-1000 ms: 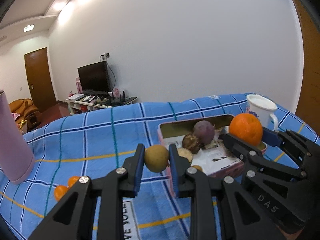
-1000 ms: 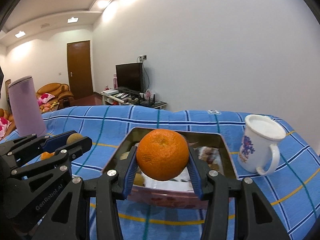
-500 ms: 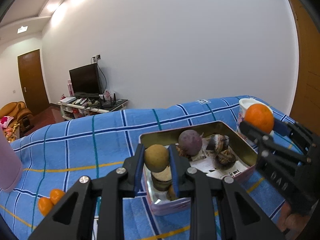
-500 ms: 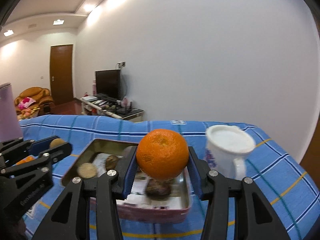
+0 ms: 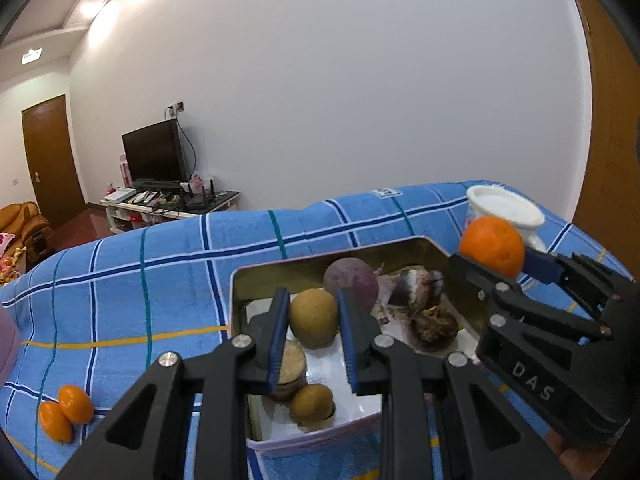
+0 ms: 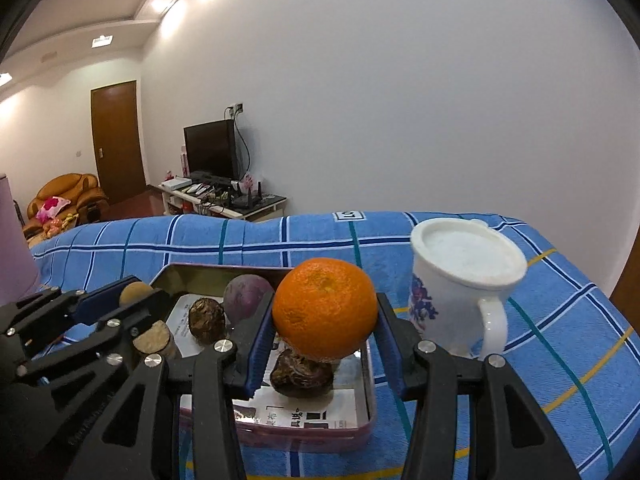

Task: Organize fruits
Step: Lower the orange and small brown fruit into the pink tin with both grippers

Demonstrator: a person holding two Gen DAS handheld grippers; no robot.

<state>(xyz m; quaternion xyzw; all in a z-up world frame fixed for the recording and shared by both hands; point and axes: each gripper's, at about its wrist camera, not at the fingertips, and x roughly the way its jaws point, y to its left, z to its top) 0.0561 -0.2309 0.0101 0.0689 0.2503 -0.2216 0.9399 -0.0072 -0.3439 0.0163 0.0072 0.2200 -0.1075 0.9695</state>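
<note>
My left gripper (image 5: 313, 322) is shut on a small tan round fruit (image 5: 313, 322) and holds it above the left part of the metal tin (image 5: 280, 270). My right gripper (image 6: 325, 312) is shut on a large orange (image 6: 325, 312) and holds it above the tin's right end (image 6: 370, 392); it also shows in the left wrist view (image 5: 491, 245). The tin holds a purple fruit (image 5: 350, 282), dark shrivelled fruits (image 6: 301, 374), another tan fruit (image 5: 312, 404) and a tan disc-shaped piece (image 5: 292, 364). The left gripper appears in the right wrist view (image 6: 136, 294).
A white mug (image 6: 464, 284) with a lid stands right of the tin. Two small oranges (image 5: 66, 410) lie on the blue checked cloth (image 5: 160, 280) at the left. A pink cylinder (image 6: 14, 248) stands at the far left.
Both grippers moved forward and right with their fruits, from in front of the tin to above it. The mug now sits closer on the right.
</note>
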